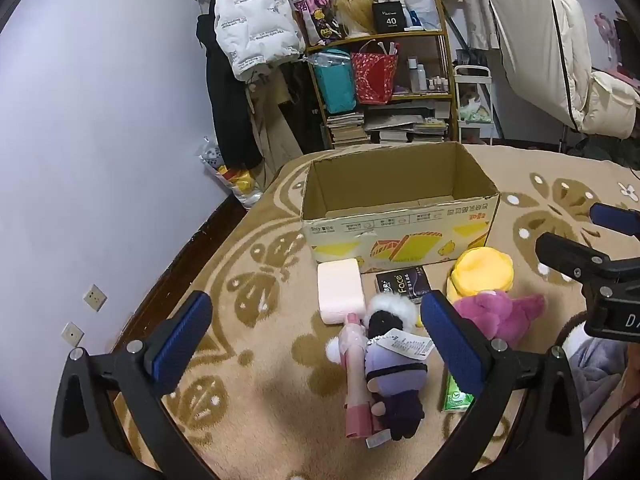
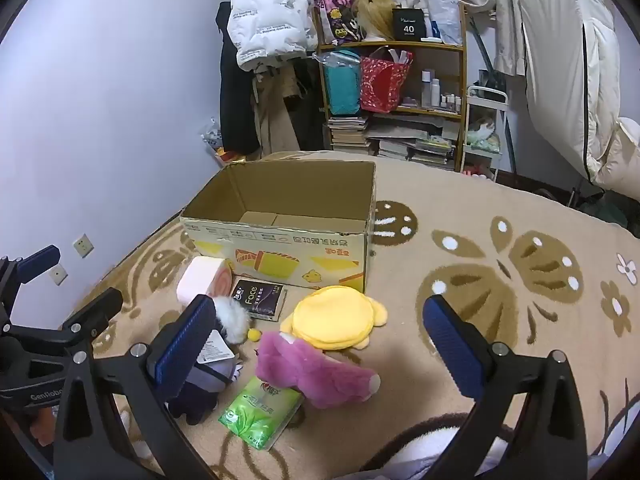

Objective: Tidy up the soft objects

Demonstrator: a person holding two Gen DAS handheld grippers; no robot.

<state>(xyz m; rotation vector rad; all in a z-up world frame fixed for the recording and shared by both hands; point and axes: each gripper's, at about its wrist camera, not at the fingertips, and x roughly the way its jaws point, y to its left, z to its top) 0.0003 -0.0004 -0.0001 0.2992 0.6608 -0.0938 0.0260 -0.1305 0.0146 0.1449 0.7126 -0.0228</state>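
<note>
Both grippers hover above a patterned blanket (image 2: 500, 220), the left gripper (image 1: 316, 328) and right gripper (image 2: 320, 332) each with jaws at full spread and holding nothing. An open cardboard box (image 2: 288, 240), seemingly empty, stands behind a cluster of soft items: a dark-haired doll (image 1: 388, 364), a purple plush (image 2: 316, 368), a yellow plush (image 2: 336, 316), a pink foam block (image 1: 340, 290), a green tissue pack (image 2: 260, 412) and a black packet (image 2: 260, 296). The doll lies lengthwise toward the box, head nearest it, directly between the left jaws. A sound first grasp would likely descend across its torso, square to that axis, clear of the pink stick (image 1: 356, 380) alongside.
</note>
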